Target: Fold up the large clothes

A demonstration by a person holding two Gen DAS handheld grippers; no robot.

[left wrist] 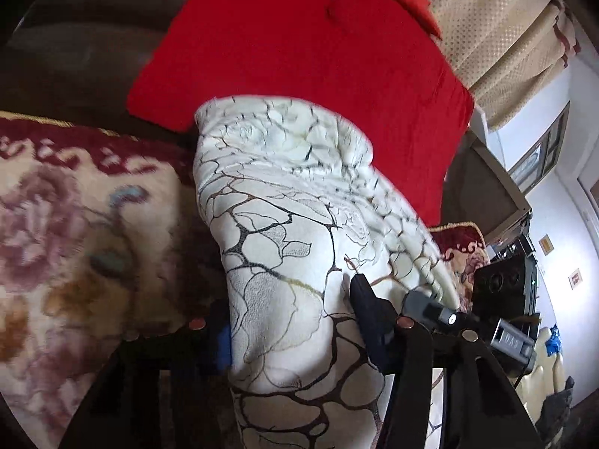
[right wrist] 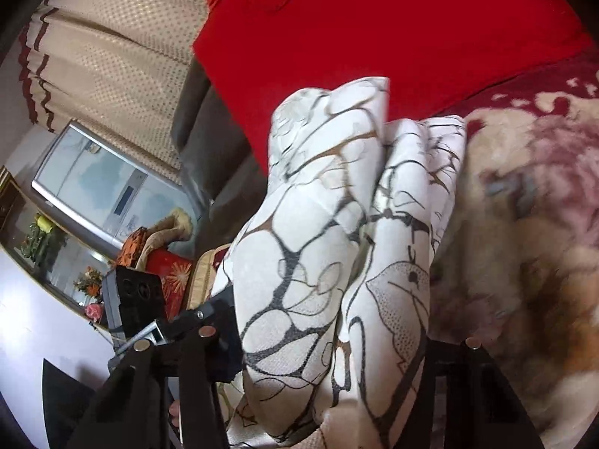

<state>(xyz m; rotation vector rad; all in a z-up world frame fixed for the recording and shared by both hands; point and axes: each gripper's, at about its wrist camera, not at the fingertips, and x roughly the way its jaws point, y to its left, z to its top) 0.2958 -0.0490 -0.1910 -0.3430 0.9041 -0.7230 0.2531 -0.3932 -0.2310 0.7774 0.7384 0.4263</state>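
A white garment with a dark line pattern (left wrist: 284, 232) is bunched and held up between both grippers. In the left wrist view my left gripper (left wrist: 288, 321) is shut on the garment, whose cloth fills the gap between the fingers (left wrist: 365, 310). In the right wrist view the same garment (right wrist: 329, 247) hangs in thick folds and my right gripper (right wrist: 329, 333) is shut on it, with the cloth hiding the fingertips. The right gripper also shows in the left wrist view (left wrist: 498, 299), close on the right.
A red cushion (left wrist: 318, 56) leans behind the garment on a sofa. A floral red and cream blanket (left wrist: 75, 232) covers the seat below. Beige curtains (right wrist: 112, 56) and a grey screen (right wrist: 105, 187) stand to the side.
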